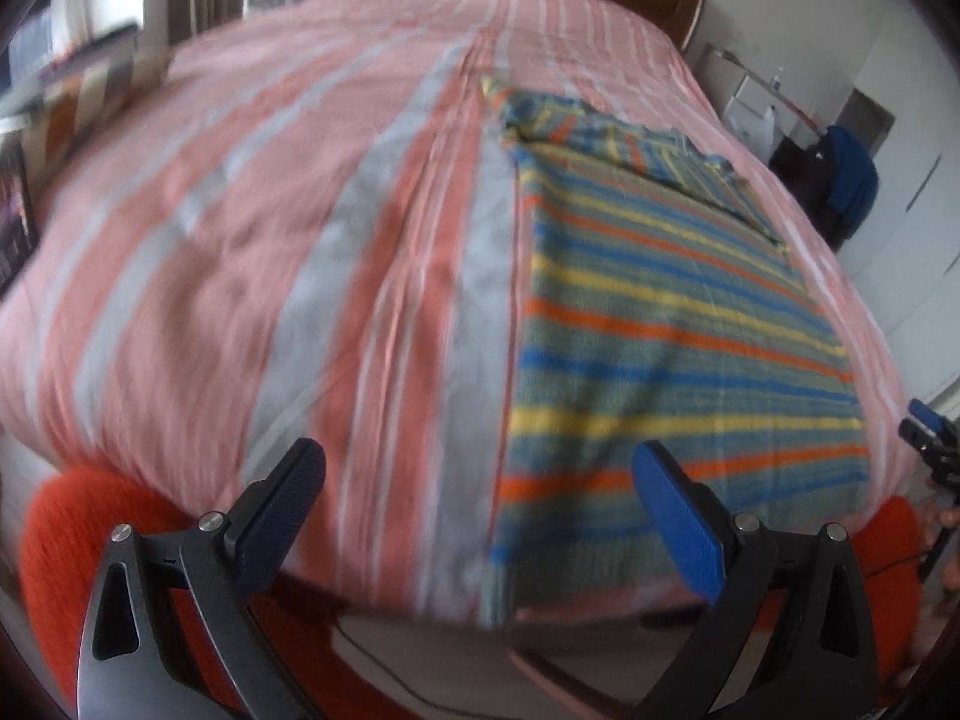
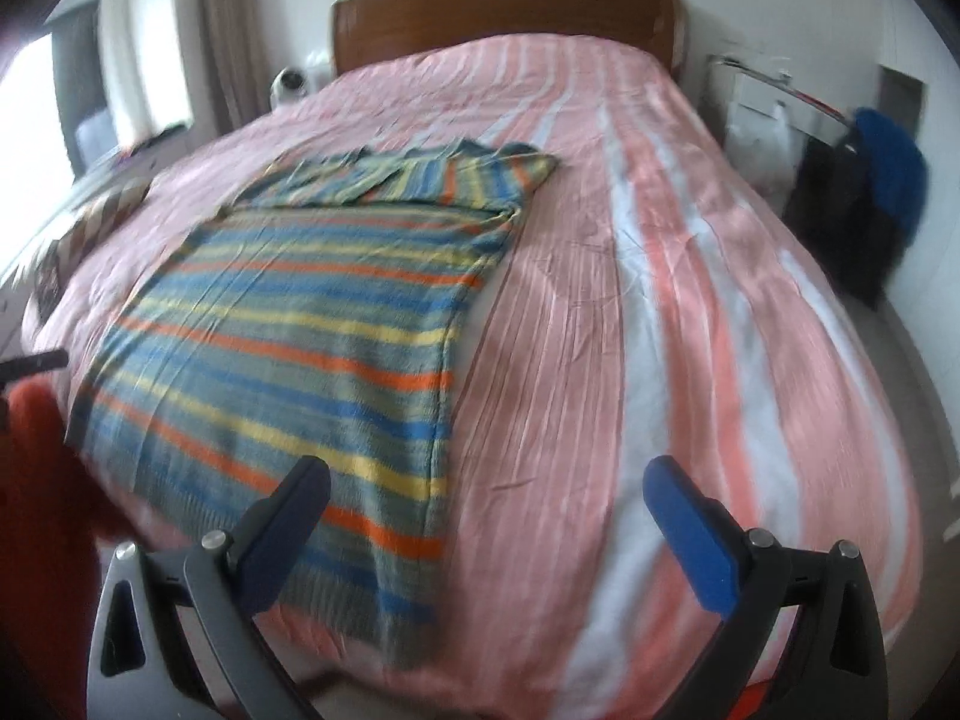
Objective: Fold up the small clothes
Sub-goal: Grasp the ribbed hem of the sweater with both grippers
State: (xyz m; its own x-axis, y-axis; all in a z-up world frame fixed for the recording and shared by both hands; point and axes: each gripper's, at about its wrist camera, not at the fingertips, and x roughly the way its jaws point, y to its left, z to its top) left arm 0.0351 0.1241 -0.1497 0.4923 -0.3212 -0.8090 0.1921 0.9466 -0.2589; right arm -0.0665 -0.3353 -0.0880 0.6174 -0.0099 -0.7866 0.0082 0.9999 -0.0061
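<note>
A striped knitted garment (image 1: 672,324) (image 2: 312,324) in green, blue, yellow and orange lies flat on the bed, its far end folded over on itself. My left gripper (image 1: 480,480) hovers open over the bed's near edge, holding nothing, with the garment's left edge between its fingers' line of sight. My right gripper (image 2: 486,498) is also open and holds nothing; its left finger (image 2: 288,516) sits over the garment's near right corner. The other gripper's tip (image 1: 927,438) shows at the right edge of the left wrist view.
The pink and white striped bedspread (image 1: 252,252) (image 2: 690,312) covers the bed, with a wooden headboard (image 2: 504,18) at the far end. An orange-red sleeve (image 1: 78,534) (image 2: 36,480) is close by. Dark and blue clothes (image 2: 864,198) hang at the right; a nightstand (image 2: 756,108) stands beyond.
</note>
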